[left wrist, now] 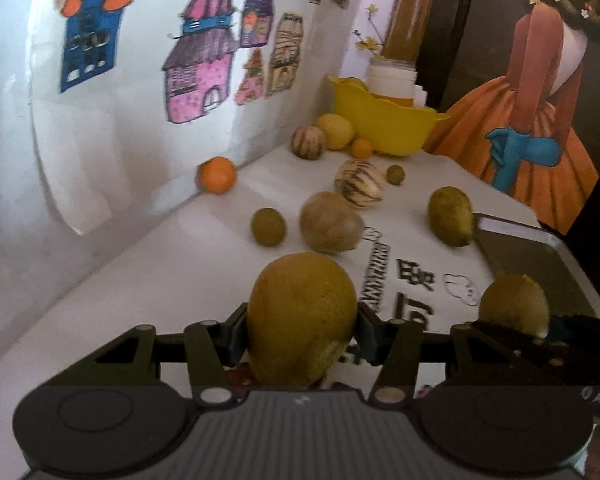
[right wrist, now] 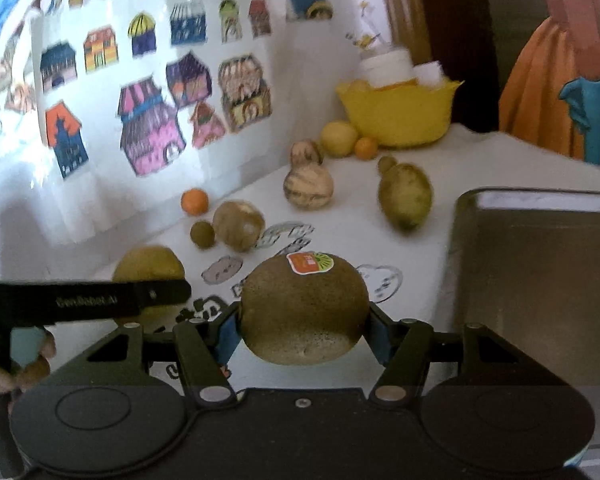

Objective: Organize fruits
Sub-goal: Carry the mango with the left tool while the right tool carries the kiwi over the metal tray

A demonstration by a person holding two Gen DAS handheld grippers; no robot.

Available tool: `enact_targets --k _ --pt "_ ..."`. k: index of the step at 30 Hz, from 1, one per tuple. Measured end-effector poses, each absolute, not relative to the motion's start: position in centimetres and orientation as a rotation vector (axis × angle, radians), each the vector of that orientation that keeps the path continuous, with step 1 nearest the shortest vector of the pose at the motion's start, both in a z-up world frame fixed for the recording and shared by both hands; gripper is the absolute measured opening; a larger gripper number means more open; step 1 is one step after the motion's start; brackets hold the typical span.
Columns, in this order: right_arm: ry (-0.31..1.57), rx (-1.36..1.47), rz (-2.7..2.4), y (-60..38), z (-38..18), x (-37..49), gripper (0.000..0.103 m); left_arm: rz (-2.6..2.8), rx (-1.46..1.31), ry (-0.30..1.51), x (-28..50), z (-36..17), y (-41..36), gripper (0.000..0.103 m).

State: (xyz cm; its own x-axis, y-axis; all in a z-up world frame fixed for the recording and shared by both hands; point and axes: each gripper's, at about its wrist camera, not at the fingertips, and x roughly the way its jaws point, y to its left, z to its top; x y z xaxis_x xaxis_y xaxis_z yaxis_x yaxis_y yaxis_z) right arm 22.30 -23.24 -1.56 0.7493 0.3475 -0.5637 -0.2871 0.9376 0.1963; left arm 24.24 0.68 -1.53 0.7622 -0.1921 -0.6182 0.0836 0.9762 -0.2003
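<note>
Left claw (left wrist: 302, 334) gripping kiwi (left wrist: 302, 316), tray (left wrist: 540, 264) rim right

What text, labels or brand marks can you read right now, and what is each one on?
"GenRobot.AI": on the side of the left gripper, faint, my best reading.
"OAS": cut-off letters on the right gripper body at the frame edge.
Sticker on the kiwi: printed, too small to read.
Black print on the white table cover: large characters, blurred and unreadable.
</note>
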Motion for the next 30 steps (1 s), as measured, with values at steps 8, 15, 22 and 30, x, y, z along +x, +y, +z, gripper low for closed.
enact_targets --k 8,15,22,30 --pt "0.585 0.049 0.276 -29.8 1.5 21.7 0.065 -0.231 -0.16 0.638 25.4 0.4 -3.9 0.058" --pt "0.577 -0.038 0.151 -36.8 2.2 24.5 0.065 -0.352 -0.12 0.624 28.5 1.6 -10.6 0.058" --pt "0.54 -0.072 0.085 -42.4 0.4 29.3 0.064 -0.464 -0.059 0.605 31.6 1.0 -17.2 0.058" --pt "0.532 -0.207 0.125 -44.0 -1.9 32.1 0.064 -0.497 -0.029 0.622 34.3 -0.8 -20.6 0.058"
